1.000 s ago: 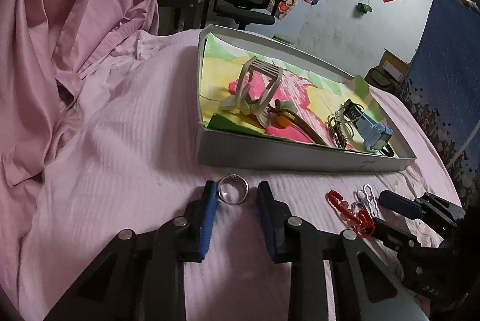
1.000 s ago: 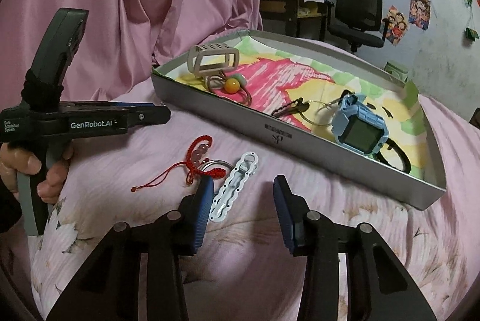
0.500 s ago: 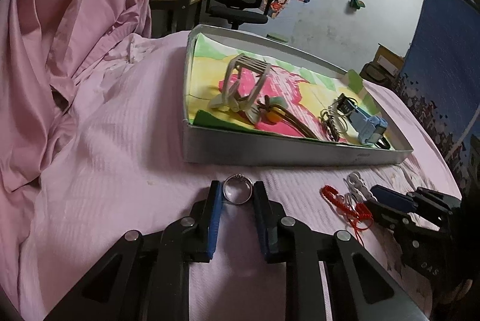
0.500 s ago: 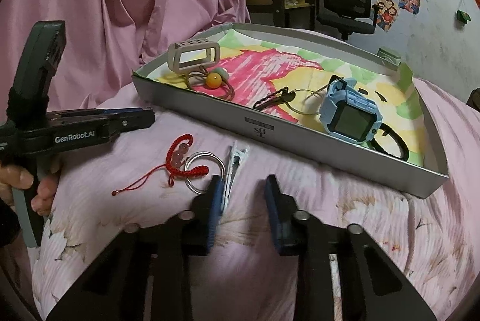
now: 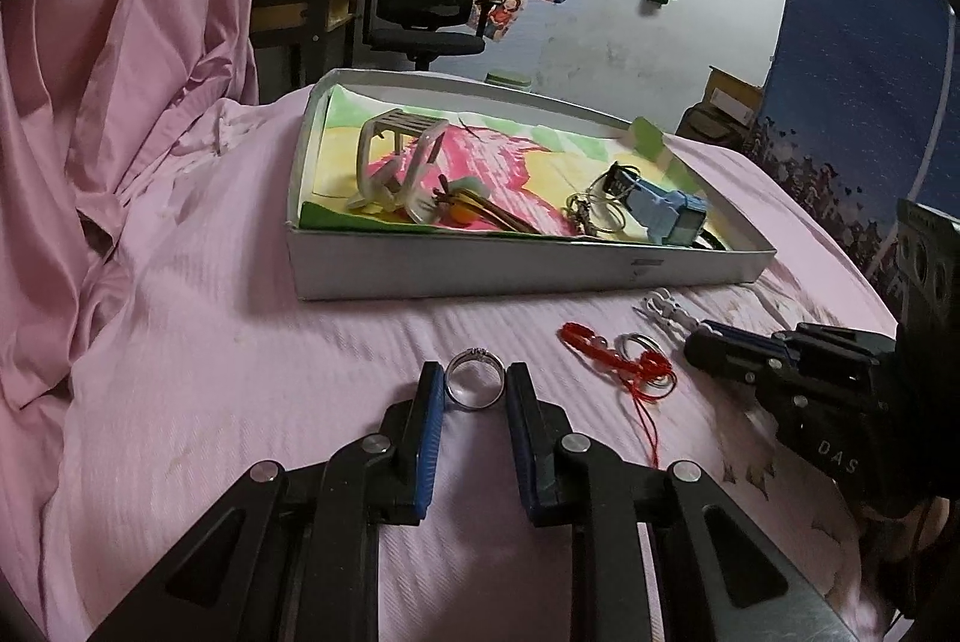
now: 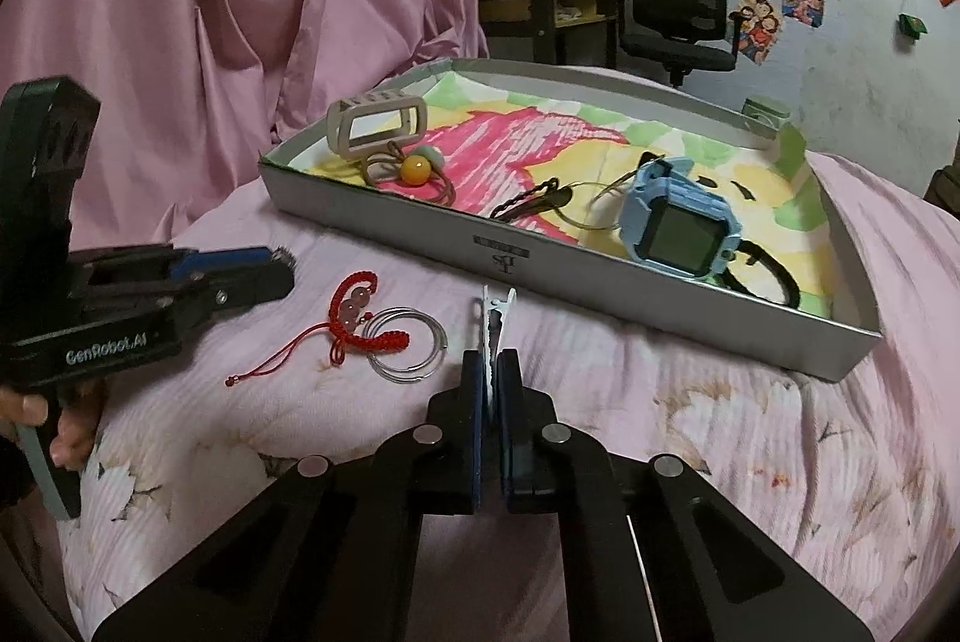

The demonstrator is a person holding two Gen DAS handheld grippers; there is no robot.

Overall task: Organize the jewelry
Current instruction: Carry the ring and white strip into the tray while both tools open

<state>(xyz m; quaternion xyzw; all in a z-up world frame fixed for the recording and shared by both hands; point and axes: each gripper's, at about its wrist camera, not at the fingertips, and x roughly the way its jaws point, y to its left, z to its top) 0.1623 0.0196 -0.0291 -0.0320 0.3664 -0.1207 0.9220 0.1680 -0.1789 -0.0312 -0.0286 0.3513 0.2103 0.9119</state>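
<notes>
My left gripper (image 5: 474, 390) has its blue pads on either side of the silver ring (image 5: 473, 380), squeezing it; the ring stands upright between the tips over the pink bedspread (image 5: 210, 342). My right gripper (image 6: 491, 372) has just been closing and is now clamped on the white hair clip (image 6: 493, 327), which sticks out edge-on past the fingertips toward the tray (image 6: 600, 276). Loose on the bedspread between the two grippers: the red cord bracelet (image 6: 354, 312) and a pair of thin silver hoops (image 6: 408, 342), touching each other, just left of the clip in the right wrist view. The tray sits just beyond them and holds a beige claw clip (image 6: 375, 126), a hair tie with an orange bead (image 6: 414, 169), a dark hair pin (image 6: 528, 204), a wire hoop (image 6: 591, 213) and a blue watch (image 6: 678, 228). A hand (image 6: 54, 420) holds the left gripper's handle.
</notes>
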